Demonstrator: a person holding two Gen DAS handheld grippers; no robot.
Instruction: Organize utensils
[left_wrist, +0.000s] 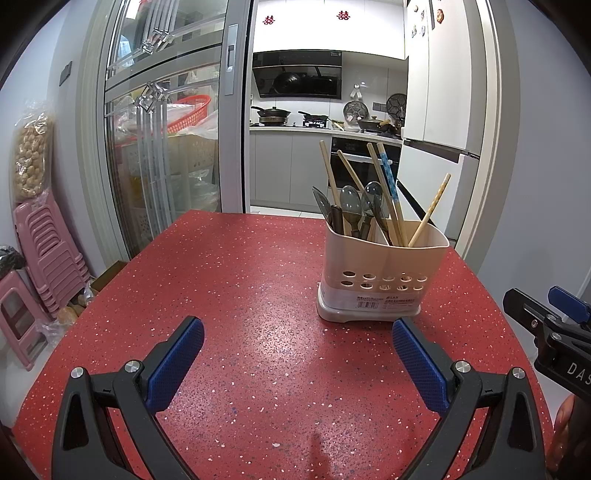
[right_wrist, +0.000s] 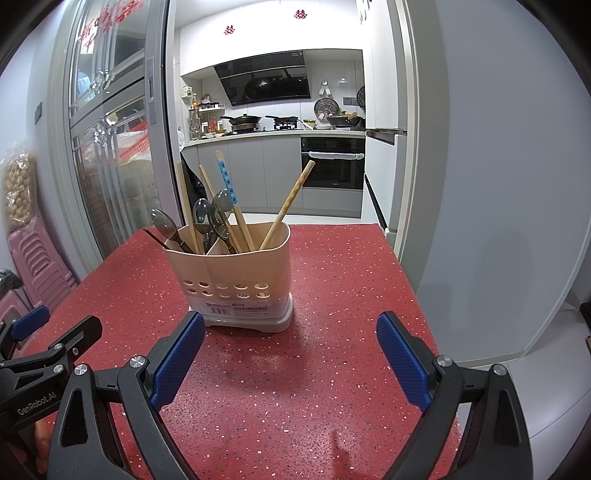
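A beige utensil holder (left_wrist: 380, 280) (right_wrist: 236, 280) stands upright on the red speckled table (left_wrist: 240, 295) (right_wrist: 332, 288). Its left compartment holds several dark spoons (left_wrist: 351, 203) (right_wrist: 218, 214); the right one holds wooden chopsticks (left_wrist: 430, 210) (right_wrist: 288, 203), one with a blue patterned end. My left gripper (left_wrist: 297, 328) hovers open over the table, short of the holder and slightly left of it, with nothing between its fingers. Open and empty too, my right gripper (right_wrist: 290, 325) sits just in front of the holder's base. Each gripper shows at the edge of the other's view.
The table ends at the left, right and far sides. Stacked pink stools (left_wrist: 40, 266) stand on the floor at left beside a glass sliding door (left_wrist: 159, 129). A kitchen with an oven (right_wrist: 332, 162) lies beyond; a white fridge (left_wrist: 439, 147) stands at right.
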